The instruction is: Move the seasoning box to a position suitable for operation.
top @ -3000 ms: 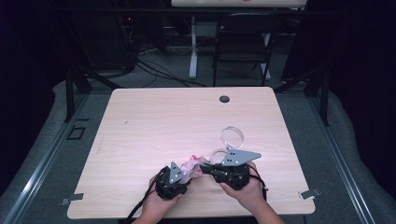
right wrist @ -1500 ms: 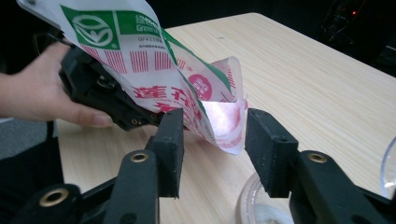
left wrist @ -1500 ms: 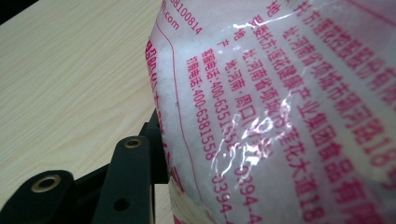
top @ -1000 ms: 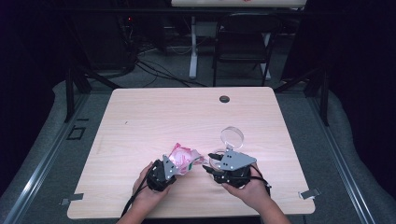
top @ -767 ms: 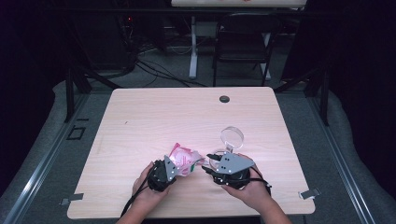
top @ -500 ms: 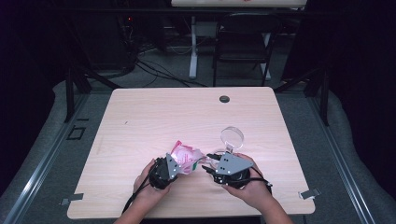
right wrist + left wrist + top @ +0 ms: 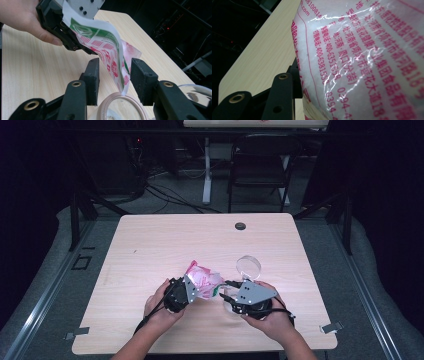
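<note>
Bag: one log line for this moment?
left claw: shut on bag | right claw: open, bag corner between jaws | jar: below bag | lid: on table

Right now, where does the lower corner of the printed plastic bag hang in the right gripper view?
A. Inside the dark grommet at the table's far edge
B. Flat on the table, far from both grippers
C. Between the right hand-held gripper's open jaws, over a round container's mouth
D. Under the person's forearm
C: the printed plastic bag, held by the left hand-held gripper, dips between the right hand-held gripper jaws, apart from both pads, above the round container.
</note>
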A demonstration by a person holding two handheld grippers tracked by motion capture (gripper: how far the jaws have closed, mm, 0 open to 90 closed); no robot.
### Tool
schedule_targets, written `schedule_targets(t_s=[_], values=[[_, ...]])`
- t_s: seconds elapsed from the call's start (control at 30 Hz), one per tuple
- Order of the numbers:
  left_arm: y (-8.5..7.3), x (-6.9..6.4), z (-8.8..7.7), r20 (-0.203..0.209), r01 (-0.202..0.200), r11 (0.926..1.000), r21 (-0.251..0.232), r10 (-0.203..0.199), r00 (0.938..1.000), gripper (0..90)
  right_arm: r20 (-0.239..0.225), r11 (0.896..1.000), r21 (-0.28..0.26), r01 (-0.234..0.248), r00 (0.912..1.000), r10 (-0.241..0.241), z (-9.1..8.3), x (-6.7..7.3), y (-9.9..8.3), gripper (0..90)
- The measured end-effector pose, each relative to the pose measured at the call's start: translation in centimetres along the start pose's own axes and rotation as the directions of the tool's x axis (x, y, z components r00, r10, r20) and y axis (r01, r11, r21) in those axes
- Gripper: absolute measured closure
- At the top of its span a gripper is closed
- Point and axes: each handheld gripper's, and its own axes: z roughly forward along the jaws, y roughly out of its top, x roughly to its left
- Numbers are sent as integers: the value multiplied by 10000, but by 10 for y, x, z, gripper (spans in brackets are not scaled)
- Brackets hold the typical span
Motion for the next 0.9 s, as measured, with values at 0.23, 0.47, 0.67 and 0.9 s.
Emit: schedule_targets(t_s=[0.23,0.47,0.67,0.9], values=[[8,0,-1,-254,-575,9983,42,575,9980,577,107,9999,-101,40,9999,-38,-2,-1,1,595],[14,-2,1,-293,-809,9967,29,810,9963,578,30,9999,-157,40,10000,-40,-4,-2,2,620],[16,-4,4,-337,-1162,9931,131,1166,9926,578,21,9995,33,321,9995,-321,-4,0,3,640],[19,-5,3,-456,-1567,9871,316,1580,9864,579,238,9942,494,952,9951,-965,-3,3,3,696]])
